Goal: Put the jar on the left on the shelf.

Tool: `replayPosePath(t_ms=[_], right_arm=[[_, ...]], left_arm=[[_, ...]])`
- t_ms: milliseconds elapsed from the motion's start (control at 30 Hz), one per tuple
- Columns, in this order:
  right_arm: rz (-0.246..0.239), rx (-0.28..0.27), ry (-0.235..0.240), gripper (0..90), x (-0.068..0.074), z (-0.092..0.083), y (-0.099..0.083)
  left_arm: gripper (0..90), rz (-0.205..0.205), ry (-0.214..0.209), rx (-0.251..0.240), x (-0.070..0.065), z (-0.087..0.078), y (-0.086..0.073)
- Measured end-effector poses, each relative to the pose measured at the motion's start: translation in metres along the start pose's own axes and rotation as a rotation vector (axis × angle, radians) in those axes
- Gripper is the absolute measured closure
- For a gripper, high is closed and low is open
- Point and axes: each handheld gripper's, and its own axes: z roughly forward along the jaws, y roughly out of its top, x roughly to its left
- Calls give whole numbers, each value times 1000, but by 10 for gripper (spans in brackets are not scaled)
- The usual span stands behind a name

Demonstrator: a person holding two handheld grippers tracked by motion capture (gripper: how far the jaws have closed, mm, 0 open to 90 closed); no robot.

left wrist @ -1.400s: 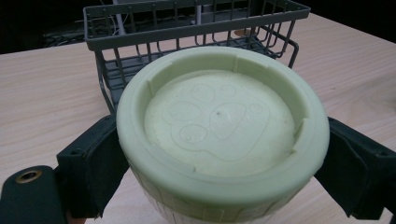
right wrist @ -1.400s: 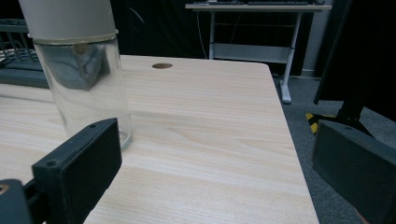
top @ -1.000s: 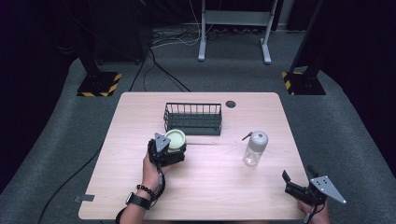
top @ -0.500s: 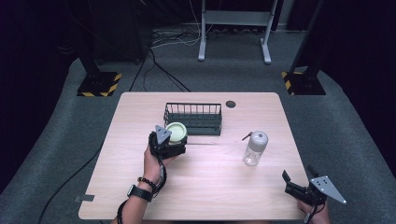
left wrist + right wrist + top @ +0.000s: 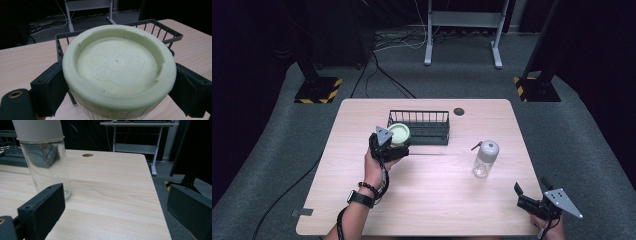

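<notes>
Left gripper [image 5: 398, 145] clamps green jar [image 5: 118, 72] — beside basket [image 5: 427, 125].

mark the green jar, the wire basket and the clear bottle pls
green jar [image 5: 117, 65]: left gripper view, middle of its paw-print lid.
wire basket [image 5: 424, 129]: high view, its front wall.
clear bottle [image 5: 484, 157]: high view, upper part of its glass body, under the grey cap.

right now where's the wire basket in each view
high view: the wire basket stands at the table's far middle, just beyond the left tool.
left gripper view: behind the green jar, its rim across the top.
right gripper view: a corner at the left edge.
shared landmark: the round hole in the tabletop.
</notes>
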Motion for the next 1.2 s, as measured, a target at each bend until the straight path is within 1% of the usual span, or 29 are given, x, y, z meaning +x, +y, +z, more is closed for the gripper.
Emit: replayPosePath(t_ms=[100, 333, 367, 500, 600, 633, 700, 767, 833, 867, 933, 1067, 1200], right_arm=[[0, 3, 1, 10, 0, 0, 0], [4, 2, 3, 10, 0, 0, 0], [4, 2, 3, 10, 0, 0, 0], [3, 3, 5, 10, -1, 0, 0], [5, 3, 6, 10, -1, 0, 0], [7, 4, 6, 10, -1, 0, 0], [9, 5, 6, 11, -1, 1, 0], [11, 5, 5, 11, -1, 1, 0], [11, 5, 5, 11, -1, 1, 0], [12, 5, 5, 11, -1, 1, 0], [12, 6, 6, 11, -1, 1, 0], [7, 9, 7, 11, -1, 1, 0], [5, 9, 8, 12, -1, 1, 0]], left_arm=[[110, 3, 8, -7, 1, 2, 7], [110, -2, 13, -12, 4, 7, 16], [110, -3, 15, -20, 4, 8, 19], [110, 9, 19, -30, 5, 10, 29], [110, 8, 19, -35, 6, 12, 33], [110, 5, 17, -39, 8, 13, 35], [110, -17, 15, -37, 12, 19, 40], [110, -18, 17, -38, 13, 21, 41], [110, -15, 15, -38, 14, 25, 45], [109, -6, 18, -35, 15, 28, 49], [110, -3, 19, -34, 15, 30, 50], [109, 2, 26, -21, 17, 40, 57], [110, 10, 26, -15, 17, 47, 59]])
